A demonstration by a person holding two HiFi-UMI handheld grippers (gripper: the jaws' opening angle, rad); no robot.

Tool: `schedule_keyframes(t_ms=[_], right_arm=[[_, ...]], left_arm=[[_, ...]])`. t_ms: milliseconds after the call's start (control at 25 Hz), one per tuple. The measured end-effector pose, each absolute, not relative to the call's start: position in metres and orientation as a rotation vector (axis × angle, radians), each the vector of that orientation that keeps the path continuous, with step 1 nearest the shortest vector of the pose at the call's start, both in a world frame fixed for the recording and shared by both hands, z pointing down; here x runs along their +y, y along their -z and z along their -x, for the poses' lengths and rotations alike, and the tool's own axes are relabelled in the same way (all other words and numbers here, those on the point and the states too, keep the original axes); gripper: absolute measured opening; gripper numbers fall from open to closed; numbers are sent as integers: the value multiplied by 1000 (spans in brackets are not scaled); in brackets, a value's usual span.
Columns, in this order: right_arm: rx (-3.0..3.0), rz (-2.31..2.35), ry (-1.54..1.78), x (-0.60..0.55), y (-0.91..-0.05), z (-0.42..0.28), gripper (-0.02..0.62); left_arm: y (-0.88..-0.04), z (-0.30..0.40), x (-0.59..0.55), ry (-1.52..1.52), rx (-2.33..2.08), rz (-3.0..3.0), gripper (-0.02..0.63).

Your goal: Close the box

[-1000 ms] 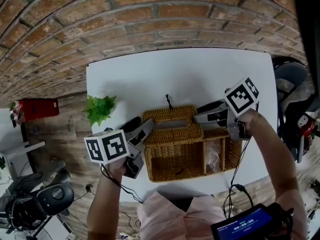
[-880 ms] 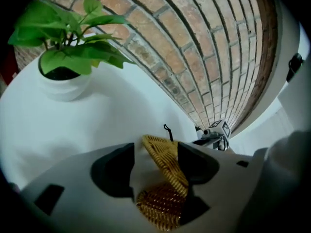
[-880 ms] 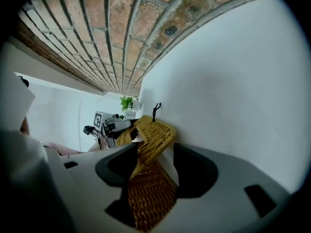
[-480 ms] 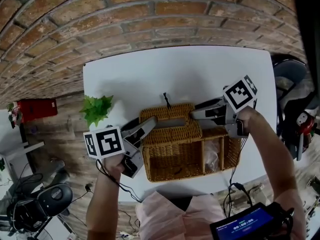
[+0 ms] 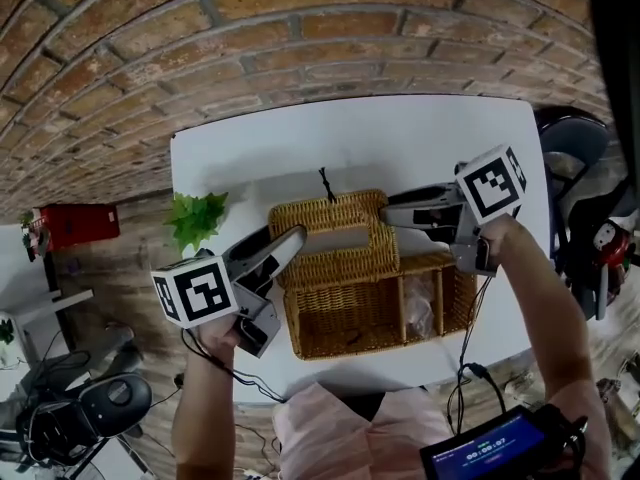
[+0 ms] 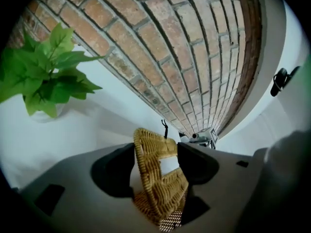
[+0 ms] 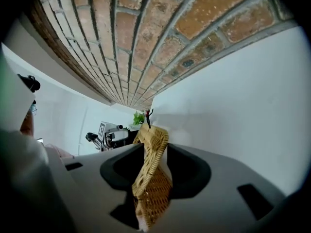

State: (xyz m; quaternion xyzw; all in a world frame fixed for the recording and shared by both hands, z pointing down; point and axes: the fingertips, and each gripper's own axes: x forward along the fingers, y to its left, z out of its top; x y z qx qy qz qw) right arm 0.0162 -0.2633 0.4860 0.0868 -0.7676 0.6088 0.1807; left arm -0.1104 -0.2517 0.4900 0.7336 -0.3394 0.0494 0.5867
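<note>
White counter [image 5: 250, 158] by brick wall [image 5: 300, 28]: box [image 5: 350, 318] is sitting centrally, its lid [image 5: 335, 236] lifting higher than a second ago. The left claw [image 5: 293, 238] is clamping one lid end; the right claw [image 5: 392, 212] (jaws just narrowing) is pinching the other. Closing is starting.
</note>
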Motion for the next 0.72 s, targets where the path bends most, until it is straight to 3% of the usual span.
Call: schedule_keyframes(t_ms=[720], right_arm=[[-2425,-392,-1262,-247,-425,-21,52]], left_arm=[[-421,121,-218,-118,-855,-1911,284]])
